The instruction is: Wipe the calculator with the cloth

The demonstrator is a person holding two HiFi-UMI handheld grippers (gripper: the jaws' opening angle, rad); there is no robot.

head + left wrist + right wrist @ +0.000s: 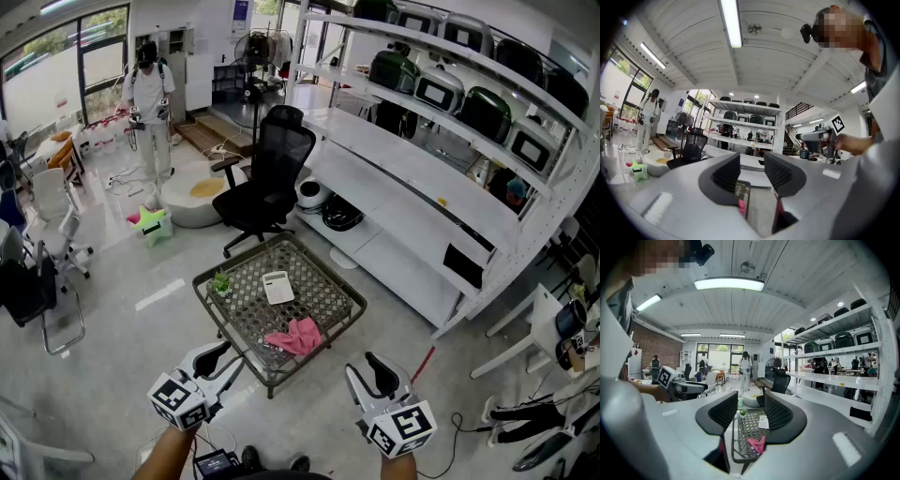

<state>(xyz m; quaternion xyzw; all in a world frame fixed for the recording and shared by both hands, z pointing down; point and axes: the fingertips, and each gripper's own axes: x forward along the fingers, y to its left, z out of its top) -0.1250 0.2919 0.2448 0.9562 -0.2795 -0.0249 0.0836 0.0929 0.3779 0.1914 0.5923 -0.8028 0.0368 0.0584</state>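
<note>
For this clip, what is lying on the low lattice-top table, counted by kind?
Calculator: 1
Pink cloth: 1
Small green plant: 1
Total: 3

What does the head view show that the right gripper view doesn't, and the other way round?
Only the head view: the green star-shaped toy on the floor. Only the right gripper view: the ceiling lamp and a brick wall. Both: the wire table, the pink cloth and the calculator lying on it, and the black chair behind.
</note>
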